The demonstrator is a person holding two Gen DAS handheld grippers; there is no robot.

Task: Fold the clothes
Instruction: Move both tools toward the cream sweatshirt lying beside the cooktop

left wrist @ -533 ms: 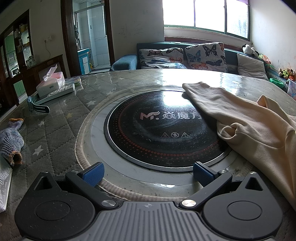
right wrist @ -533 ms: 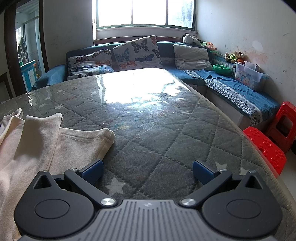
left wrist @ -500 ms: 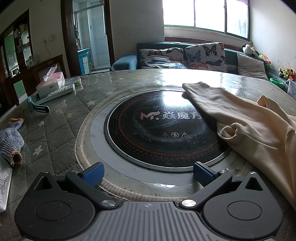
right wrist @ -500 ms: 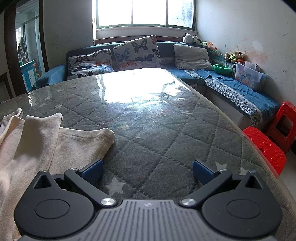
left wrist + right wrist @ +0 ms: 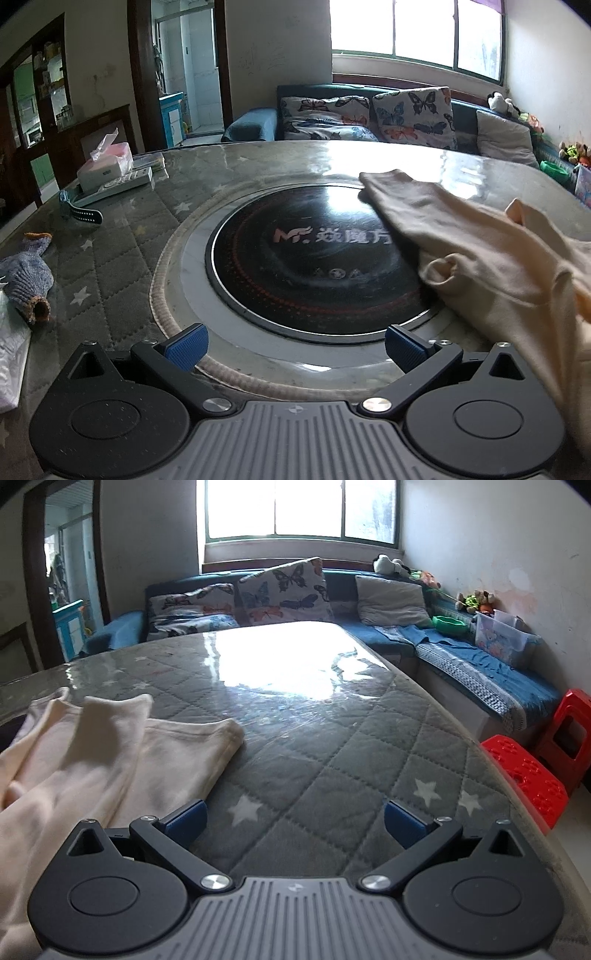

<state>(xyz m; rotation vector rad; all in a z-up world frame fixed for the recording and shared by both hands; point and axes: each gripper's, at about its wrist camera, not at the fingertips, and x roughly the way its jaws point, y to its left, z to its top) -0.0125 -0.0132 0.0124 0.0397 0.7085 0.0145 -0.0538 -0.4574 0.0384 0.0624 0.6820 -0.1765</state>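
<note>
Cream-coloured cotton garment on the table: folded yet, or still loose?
Still loose. The cream-coloured cotton garment lies rumpled, a sleeve draped over the black round hotplate, another end bunched in the right wrist view; no neat folds.

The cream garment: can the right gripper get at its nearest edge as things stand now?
Probably yes. The cream garment lies flat beside the open right gripper, its edge by the left finger, and nothing stands between them.

One cream garment (image 5: pixel 491 258), two butterfly cushions (image 5: pixel 413 110), two red stools (image 5: pixel 528 775).

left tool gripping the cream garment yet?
No, the left tool is open and empty over the black cooktop disc; the cream garment lies to its right.
</note>
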